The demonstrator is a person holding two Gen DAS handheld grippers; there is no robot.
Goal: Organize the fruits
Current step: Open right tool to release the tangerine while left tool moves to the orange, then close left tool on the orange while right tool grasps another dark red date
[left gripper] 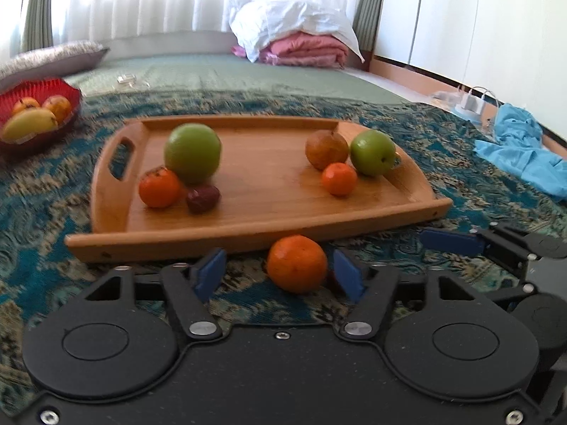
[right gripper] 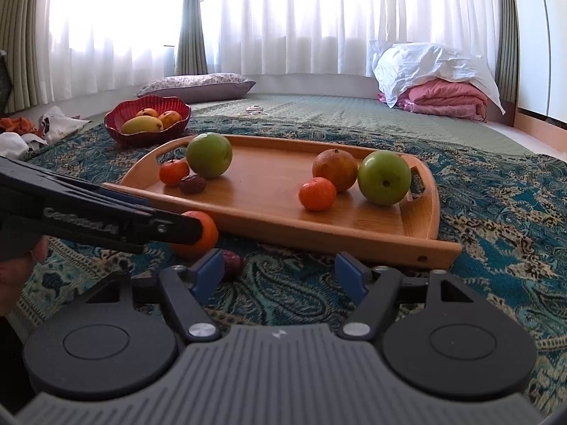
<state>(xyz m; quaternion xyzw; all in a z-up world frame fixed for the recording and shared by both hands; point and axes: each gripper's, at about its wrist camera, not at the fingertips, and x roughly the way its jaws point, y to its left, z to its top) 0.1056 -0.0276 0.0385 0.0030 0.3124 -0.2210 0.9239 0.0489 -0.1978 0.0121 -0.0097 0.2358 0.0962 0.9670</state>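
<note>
Both grippers hover low over the blue-and-tan patterned rug (right gripper: 496, 219) with their blue-padded jaws spread apart. Between the fingers of the left gripper (left gripper: 280, 271) sits a loose orange tangerine (left gripper: 297, 264) on the rug, just in front of the near rim of the wooden handled tray (left gripper: 248, 239); its right pad is close to the fruit, the left one clearly apart. A small dark red date (right gripper: 232, 265) lies on the rug beside that tangerine, near the left fingertip of the right gripper (right gripper: 280, 272), which holds nothing. On the tray, one green apple, a tangerine and a dark date cluster at the left; a brownish pomegranate, another tangerine and a second green apple at the right. A red scalloped bowl (right gripper: 117, 129) holding yellow-orange mangoes stands beyond the tray.
</note>
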